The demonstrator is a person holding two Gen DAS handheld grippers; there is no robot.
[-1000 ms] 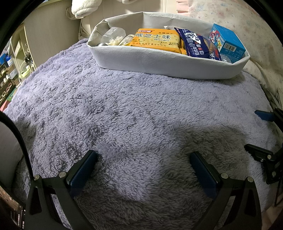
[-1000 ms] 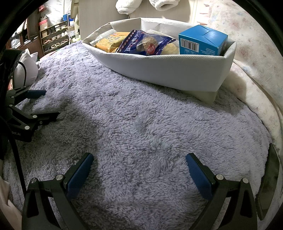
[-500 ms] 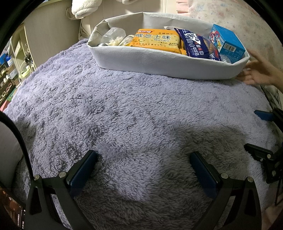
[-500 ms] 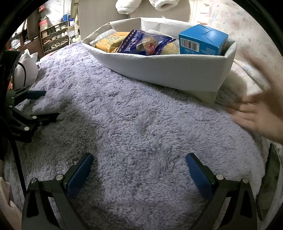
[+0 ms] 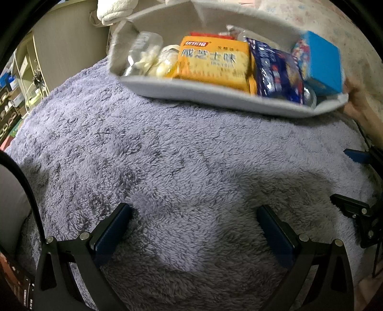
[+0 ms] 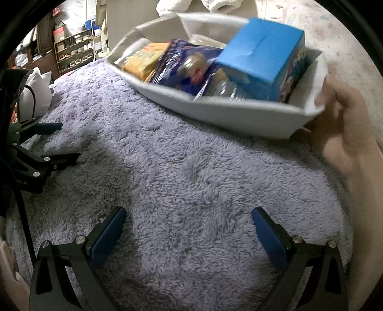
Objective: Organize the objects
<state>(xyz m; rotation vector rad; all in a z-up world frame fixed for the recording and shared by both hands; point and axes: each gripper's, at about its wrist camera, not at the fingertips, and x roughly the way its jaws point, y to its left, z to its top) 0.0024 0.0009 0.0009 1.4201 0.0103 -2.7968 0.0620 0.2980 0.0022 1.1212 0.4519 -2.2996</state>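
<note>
A white fabric basket [image 5: 215, 97] [image 6: 215, 112] is tipped toward me on the purple fleece blanket [image 5: 167, 155], blurred by motion. Inside lie an orange cracker pack [image 5: 213, 64], a dark blue snack bag [image 5: 275, 71] [image 6: 186, 67], a light blue box [image 5: 320, 64] [image 6: 263, 64] and a clear bag of white pieces [image 5: 146, 57]. A bare hand [image 6: 340, 129] [image 5: 356, 100] grips the basket's right end. My left gripper [image 5: 194, 220] and right gripper [image 6: 189, 220] both rest open on the blanket, well short of the basket, with nothing between their fingers.
White towels [image 5: 112, 12] hang behind the basket. Shelves with shoes [image 6: 76, 52] stand at the far left, and a white pillow [image 6: 36, 93] lies beside the blanket. A floral bedcover [image 6: 347, 36] rises on the right. Each gripper shows in the other's view: the right one [image 5: 359, 184], the left one [image 6: 40, 146].
The hand has reached the basket's right end, gripped it and tipped the basket toward me, so the contents now show from above. Neither gripper has moved.
</note>
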